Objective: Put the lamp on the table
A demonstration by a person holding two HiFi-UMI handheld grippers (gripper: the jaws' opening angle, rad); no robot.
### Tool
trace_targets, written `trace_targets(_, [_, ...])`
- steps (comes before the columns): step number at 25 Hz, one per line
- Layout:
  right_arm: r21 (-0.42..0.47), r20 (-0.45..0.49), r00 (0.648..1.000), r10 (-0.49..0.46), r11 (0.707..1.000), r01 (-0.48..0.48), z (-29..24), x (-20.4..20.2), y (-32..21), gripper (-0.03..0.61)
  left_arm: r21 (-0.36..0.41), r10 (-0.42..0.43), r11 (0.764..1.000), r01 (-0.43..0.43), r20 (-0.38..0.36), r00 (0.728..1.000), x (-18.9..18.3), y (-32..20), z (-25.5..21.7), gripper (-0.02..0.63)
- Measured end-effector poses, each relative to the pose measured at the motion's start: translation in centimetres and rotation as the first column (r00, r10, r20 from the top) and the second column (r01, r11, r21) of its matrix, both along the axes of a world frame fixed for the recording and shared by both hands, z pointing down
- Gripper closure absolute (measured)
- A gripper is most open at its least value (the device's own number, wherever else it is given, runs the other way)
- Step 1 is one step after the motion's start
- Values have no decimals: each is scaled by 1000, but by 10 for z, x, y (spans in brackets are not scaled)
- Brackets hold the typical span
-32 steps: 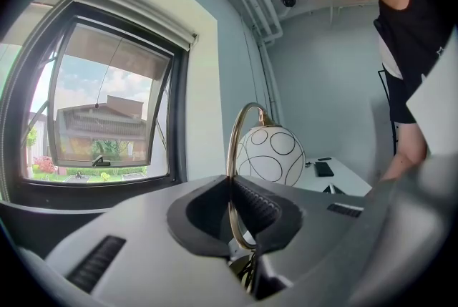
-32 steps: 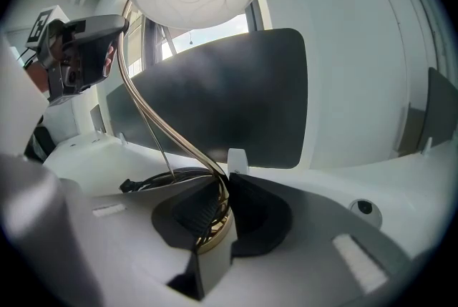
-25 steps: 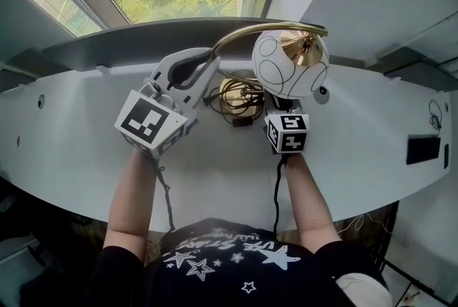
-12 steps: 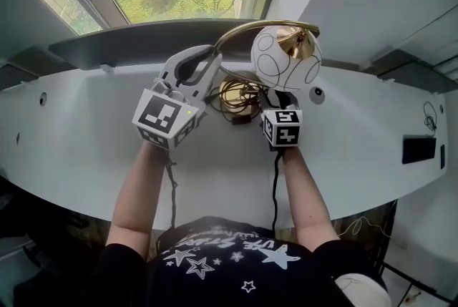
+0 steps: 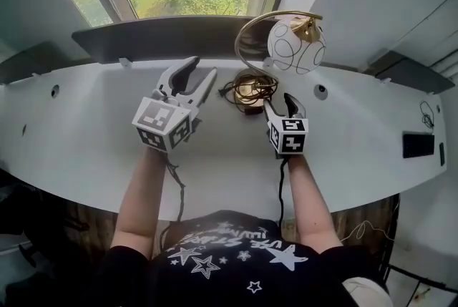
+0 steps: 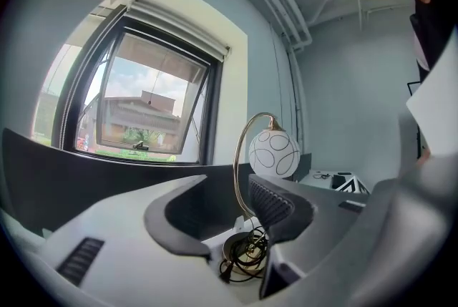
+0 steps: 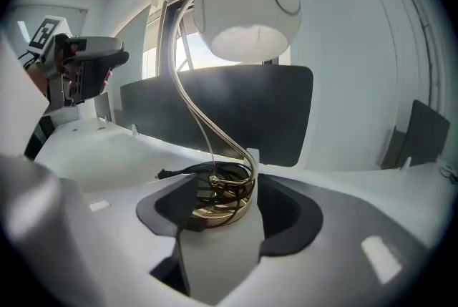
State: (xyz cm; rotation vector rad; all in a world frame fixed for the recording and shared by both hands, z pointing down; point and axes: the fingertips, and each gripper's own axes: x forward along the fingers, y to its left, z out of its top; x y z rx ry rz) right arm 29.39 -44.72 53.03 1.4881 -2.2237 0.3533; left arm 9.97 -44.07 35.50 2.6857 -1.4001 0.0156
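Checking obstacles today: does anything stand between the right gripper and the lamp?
Nothing visible does. The right gripper has its jaws opening and gripping nothing, and the lamp stands on the white table directly ahead of them.

**Table** (image 5: 86, 134): white, long, with a curved front edge.
- Two round cable ports were set into the top, one at the far left (image 5: 54, 91) and one right of centre (image 5: 320, 91).
- A dark screen panel (image 5: 164, 37) stood along the rear edge, held in small white clips (image 5: 125, 62).

**On the top:**
- A lamp (image 5: 295, 46) stood upright near the rear centre on a round brass base (image 5: 248, 89). Its dark cord (image 5: 230, 89) lay coiled around that base.
- A flat black rectangular item (image 5: 418, 145) lay near the right end, well apart from the lamp.
- A thin dark wire (image 5: 431, 111) lay just behind that item.
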Motion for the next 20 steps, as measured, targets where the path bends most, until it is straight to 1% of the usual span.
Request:
trace_targets(3, [50,24,1000,3,999,-5,-24,-14,24,348,13,-5,1000,5,-6,1000,-20,27,-9,446])
trace_targets(6, [111,56,998,-2,994,-4,-55,-33,45,350,48,-6,999,6,7,1000,-42,59,-15,446])
trace_targets(9, [169,98,995,-8,986,-9,-89,-56,64,352,77,23,997,-25,26,999,-61,90,-21,446])
trace_targets(11, [208,116,993,-21,978,-4,-109,-76,77,368,92,38,995,-41,31,999,-76,107,-28,446])
trace_targets(14, [260,119,992,-35,966,3,-131,-106,96,400,107,50,993,-52,27,998,-98,126,-36,449])
trace_targets(17, [288,121,992,-28,958,-8,-144,-130,112,431,115,71,991,-71,2,997,-120,141,-31,482])
trace_targets(20, [303,116,993,-5,952,-30,-149,-149,128,447,111,88,990,-87,-6,996,-140,152,-28,518])
